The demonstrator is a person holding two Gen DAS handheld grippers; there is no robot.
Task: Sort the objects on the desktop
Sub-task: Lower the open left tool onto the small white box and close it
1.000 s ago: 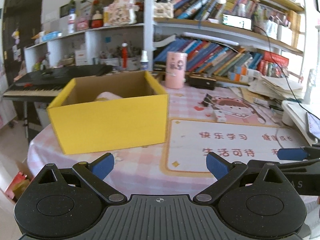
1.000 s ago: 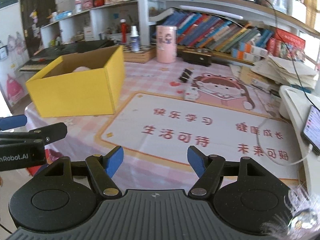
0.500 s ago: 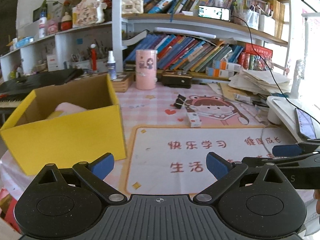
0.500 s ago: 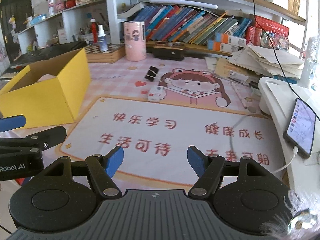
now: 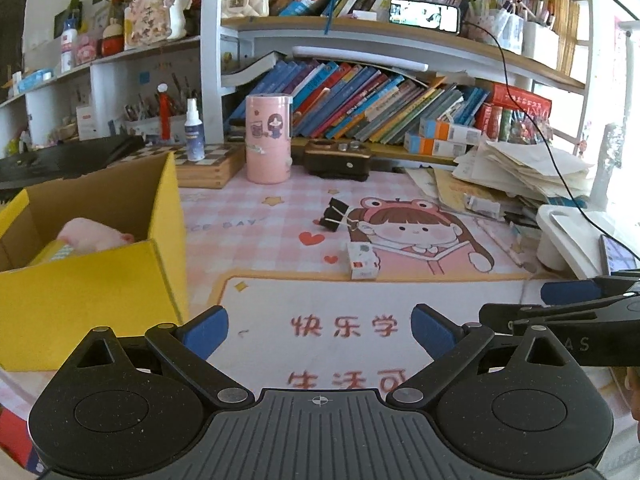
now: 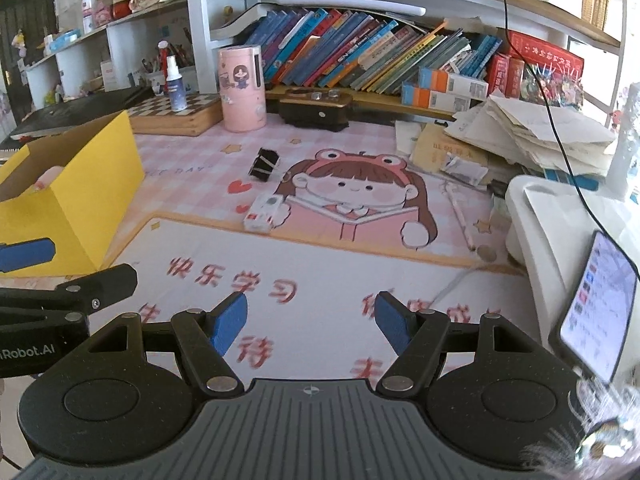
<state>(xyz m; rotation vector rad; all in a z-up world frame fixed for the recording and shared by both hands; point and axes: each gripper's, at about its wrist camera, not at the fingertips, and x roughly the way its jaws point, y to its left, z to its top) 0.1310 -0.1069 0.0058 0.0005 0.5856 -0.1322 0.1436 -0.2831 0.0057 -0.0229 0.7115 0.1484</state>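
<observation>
Overhead, crammed bookshelves (image 5: pixel 400 112); below — pink cartoon desk mat (image 6: pixel 320 280).

Red "快乐学" and "生活可" on desk mat (image 5: pixel 360 292), "Robot.AI" on left hand-held gripper (image 6: pixel 28 350)

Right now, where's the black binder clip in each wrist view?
Left wrist: binder clip lies just right of centre, on the mat left of the cartoon girl.
Right wrist: binder clip lies left of centre, above the small white box.
Shared landmark: the pink canister stands behind it in both.
</observation>
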